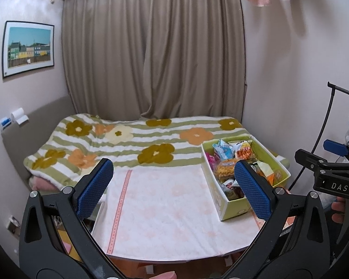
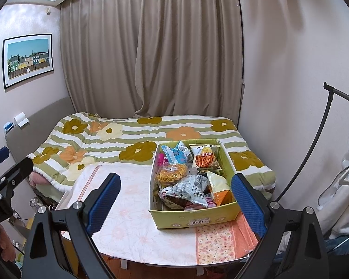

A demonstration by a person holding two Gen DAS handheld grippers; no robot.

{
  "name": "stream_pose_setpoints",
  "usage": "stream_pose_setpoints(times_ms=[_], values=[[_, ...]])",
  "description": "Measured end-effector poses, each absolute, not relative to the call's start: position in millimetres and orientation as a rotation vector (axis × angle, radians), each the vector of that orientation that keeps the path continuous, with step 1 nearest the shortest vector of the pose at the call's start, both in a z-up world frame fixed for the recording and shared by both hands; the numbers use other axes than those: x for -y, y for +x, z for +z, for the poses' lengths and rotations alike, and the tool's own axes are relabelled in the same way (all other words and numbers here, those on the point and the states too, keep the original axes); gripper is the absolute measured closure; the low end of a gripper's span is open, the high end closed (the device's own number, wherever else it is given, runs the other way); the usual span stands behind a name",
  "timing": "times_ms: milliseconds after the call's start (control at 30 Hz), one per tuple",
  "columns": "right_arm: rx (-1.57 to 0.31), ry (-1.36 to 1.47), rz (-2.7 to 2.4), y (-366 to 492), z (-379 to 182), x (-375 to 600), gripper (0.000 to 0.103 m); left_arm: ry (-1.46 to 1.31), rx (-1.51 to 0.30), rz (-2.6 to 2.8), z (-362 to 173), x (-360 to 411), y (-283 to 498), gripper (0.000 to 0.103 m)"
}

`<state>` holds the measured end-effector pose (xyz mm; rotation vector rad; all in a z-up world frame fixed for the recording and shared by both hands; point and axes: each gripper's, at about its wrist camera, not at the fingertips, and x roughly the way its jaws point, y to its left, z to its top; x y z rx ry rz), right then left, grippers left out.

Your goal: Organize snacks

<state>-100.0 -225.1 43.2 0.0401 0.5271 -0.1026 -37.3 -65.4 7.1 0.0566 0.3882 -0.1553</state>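
Two hand-held tools are hovering over a small tabletop [image 2: 137, 237] draped in a pale floral cloth, at the foot of a bed [image 2: 137, 139] covered with a green-striped, flower-patterned blanket. The left tool [image 1: 174, 188] is standing with its blue-padded fingers [image 1: 94, 189] spread wide apart and nothing between them; below the gap, the bare middle of the cloth is showing. The right tool [image 2: 175, 203] is likewise gaping open and gripping nothing, its blue pads framing the near end of a yellow-green cardboard box [image 2: 195, 219] without touching it.

The box is sitting on the right side of the tabletop, its far end reaching toward the bed, and is brimming with loose snack packets [image 2: 188, 176]: a clear bag of yellow ring-shaped crisps, a packet of orange sticks, light-blue and silver wrappers, a pink pack against the left wall, and a yellow-and-orange bag near the front corner. From the left tool's view the box [image 1: 223, 200] is lying to the right, partly behind the right-hand pad, and the right tool [image 1: 323, 162] is visible at the frame's edge.

Beige curtains [image 2: 156, 53] are hanging closed behind the bed, and a framed picture of coloured houses [image 2: 28, 59] is hanging on the left wall.
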Motion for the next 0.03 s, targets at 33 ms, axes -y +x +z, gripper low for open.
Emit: stream_pose_setpoints(times_ms=[33], values=[[-0.531,0.040,-0.100,-99.8,41.7,226.1,0.008,0.053,-0.395,-0.155,6.4,64.4,-36.0,0.000]])
